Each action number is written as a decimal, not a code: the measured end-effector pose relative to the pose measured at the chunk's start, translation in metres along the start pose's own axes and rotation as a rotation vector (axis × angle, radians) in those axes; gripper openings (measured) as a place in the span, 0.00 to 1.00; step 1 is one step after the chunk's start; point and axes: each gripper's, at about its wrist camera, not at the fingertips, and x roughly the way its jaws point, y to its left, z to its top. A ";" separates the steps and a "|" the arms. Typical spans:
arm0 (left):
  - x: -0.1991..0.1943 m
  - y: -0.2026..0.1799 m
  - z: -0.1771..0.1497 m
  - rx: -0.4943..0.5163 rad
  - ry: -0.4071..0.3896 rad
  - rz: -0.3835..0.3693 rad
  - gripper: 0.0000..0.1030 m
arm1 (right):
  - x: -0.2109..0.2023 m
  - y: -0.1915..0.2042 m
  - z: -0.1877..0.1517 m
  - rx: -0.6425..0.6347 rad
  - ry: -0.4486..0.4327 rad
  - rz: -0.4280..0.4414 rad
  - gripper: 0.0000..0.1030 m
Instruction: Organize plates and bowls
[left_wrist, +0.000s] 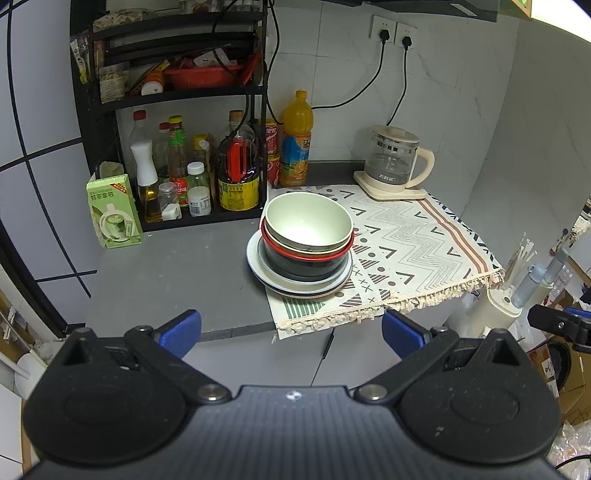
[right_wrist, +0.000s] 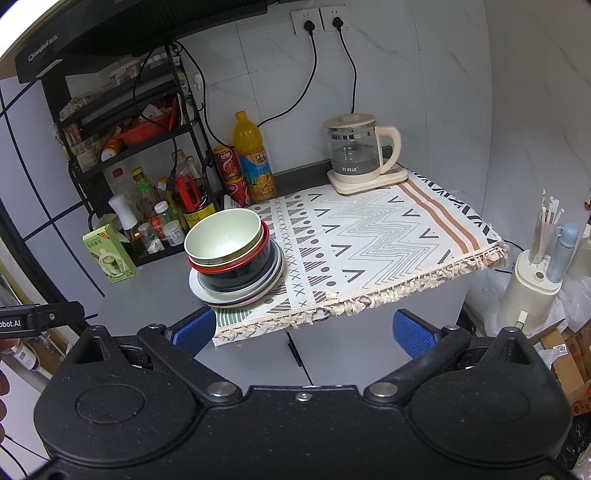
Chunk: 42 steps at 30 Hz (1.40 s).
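One stack of dishes stands at the left edge of the patterned cloth (left_wrist: 413, 236). A pale green bowl (left_wrist: 307, 221) sits on top, nested in a red-rimmed bowl (left_wrist: 306, 255) and a black bowl (left_wrist: 306, 267), all on stacked plates (left_wrist: 295, 286). The right wrist view shows the same pale green bowl (right_wrist: 223, 236), black bowl (right_wrist: 236, 275) and plates (right_wrist: 236, 293). My left gripper (left_wrist: 291, 332) hangs open in front of the counter edge, short of the stack and holding nothing. My right gripper (right_wrist: 304, 330) is open too, held back off the counter and empty.
A black rack (left_wrist: 173, 96) with sauce bottles stands at the back left, a green carton (left_wrist: 112, 214) beside it. An orange juice bottle (left_wrist: 295, 144) and red cans stand behind the stack. A glass kettle (left_wrist: 395, 158) sits at the back right. A utensil holder (right_wrist: 535, 280) stands right of the counter.
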 end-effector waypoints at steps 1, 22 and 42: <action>0.000 0.000 0.000 0.004 0.000 0.000 1.00 | 0.000 0.001 0.000 -0.001 -0.001 0.000 1.00; 0.005 0.003 0.001 0.016 0.010 -0.034 1.00 | 0.007 0.007 -0.001 -0.010 0.017 -0.023 1.00; 0.008 0.003 -0.001 0.015 0.015 -0.046 1.00 | 0.008 0.008 -0.002 -0.009 0.022 -0.023 1.00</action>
